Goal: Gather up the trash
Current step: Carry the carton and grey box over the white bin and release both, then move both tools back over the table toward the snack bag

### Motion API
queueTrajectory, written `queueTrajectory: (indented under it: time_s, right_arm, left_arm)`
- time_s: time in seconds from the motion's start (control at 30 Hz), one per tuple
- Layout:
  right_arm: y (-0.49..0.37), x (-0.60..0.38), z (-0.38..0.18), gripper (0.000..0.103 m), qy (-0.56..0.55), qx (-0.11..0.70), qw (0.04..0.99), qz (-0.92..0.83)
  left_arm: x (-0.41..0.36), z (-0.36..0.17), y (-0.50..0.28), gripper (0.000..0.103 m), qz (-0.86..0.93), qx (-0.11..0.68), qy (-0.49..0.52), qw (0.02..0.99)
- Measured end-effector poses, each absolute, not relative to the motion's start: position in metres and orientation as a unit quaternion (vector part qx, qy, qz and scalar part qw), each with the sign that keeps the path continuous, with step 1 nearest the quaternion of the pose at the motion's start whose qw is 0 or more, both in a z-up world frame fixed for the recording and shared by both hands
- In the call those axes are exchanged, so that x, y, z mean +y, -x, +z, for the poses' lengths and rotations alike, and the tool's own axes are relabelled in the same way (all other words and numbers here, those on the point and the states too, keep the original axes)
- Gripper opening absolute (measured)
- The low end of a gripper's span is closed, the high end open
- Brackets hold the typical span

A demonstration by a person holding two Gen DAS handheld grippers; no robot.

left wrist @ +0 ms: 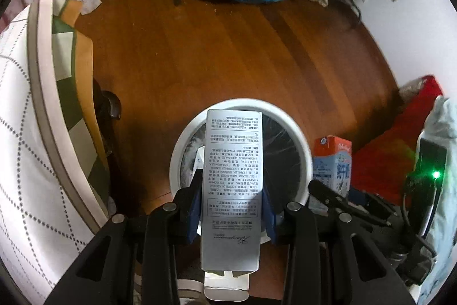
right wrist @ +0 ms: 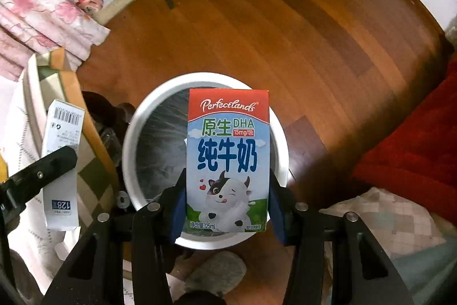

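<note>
Above one bin [right wrist: 134, 122], two cartons [right wrist: 227, 162] gripped

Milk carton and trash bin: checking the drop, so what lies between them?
Nothing: in the right wrist view the milk carton hangs over the bin's open mouth.

Dim indoor light, fisheye-warped edges

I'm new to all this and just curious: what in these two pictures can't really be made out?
- Trash bin contents: both views, hidden behind the silver box and milk carton; the black liner is dark.
- Silver box's small print: left view, upside down and too small.
- Silver box's bottom flap: left view, cut off by the lower edge.
- Milk carton's back: right view, faces away.
</note>
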State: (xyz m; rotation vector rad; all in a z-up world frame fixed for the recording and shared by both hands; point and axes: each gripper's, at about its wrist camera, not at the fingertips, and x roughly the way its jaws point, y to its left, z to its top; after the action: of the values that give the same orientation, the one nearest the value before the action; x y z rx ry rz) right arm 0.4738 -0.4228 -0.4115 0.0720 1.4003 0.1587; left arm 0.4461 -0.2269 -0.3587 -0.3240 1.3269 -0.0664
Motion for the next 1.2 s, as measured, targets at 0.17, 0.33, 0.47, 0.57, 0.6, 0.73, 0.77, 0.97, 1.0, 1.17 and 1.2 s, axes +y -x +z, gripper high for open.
queueTrajectory:
  time_s: [0.17,0.33,0.47,0.57,0.6,0.73,0.77,0.97,1.0,1.17,1.2]
  right_arm:
    - [-0.483,-0.424,-0.435,0.051,-0.031,0.657,0.75,0.069]
    - [-0.486,-0.426,-0.443,0.075,-0.031,0.666,0.743,0.052]
    - [-0.48,-0.423,-0.438,0.095,-0.022,0.664,0.746,0.043]
    - [-0.474,-0.423,-0.431,0.1,-0.017,0.662,0.749,0.036]
    - [-0.472,-0.422,-0.428,0.1,-0.017,0.661,0.749,0.033]
    - [-0.463,-0.421,-0.411,0.1,-0.011,0.652,0.757,0.028]
    - [-0.461,-0.421,-0.406,0.101,-0.011,0.649,0.76,0.026]
    - [-0.45,-0.422,-0.38,0.101,-0.005,0.635,0.772,0.023]
    - [-0.448,-0.422,-0.377,0.101,-0.005,0.634,0.773,0.023]
    - [-0.437,-0.422,-0.353,0.101,-0.006,0.623,0.782,0.027]
    - [-0.435,-0.423,-0.348,0.101,-0.006,0.621,0.783,0.027]
  left_arm:
    - [-0.231,-0.367,-0.446,0.062,-0.023,0.615,0.134,0.776]
    - [-0.228,-0.37,-0.444,0.089,-0.004,0.608,0.131,0.783]
    - [-0.223,-0.369,-0.44,0.096,0.005,0.601,0.12,0.79]
    - [-0.219,-0.365,-0.437,0.096,0.011,0.594,0.118,0.796]
    - [-0.217,-0.363,-0.435,0.096,0.013,0.591,0.12,0.798]
    - [-0.213,-0.353,-0.432,0.096,0.02,0.583,0.116,0.804]
    - [-0.213,-0.35,-0.431,0.096,0.022,0.58,0.114,0.806]
    - [-0.213,-0.332,-0.421,0.096,0.031,0.568,0.101,0.817]
    - [-0.213,-0.329,-0.42,0.096,0.031,0.566,0.1,0.818]
    - [-0.215,-0.312,-0.411,0.096,0.034,0.555,0.09,0.826]
    - [-0.216,-0.308,-0.409,0.096,0.033,0.552,0.089,0.828]
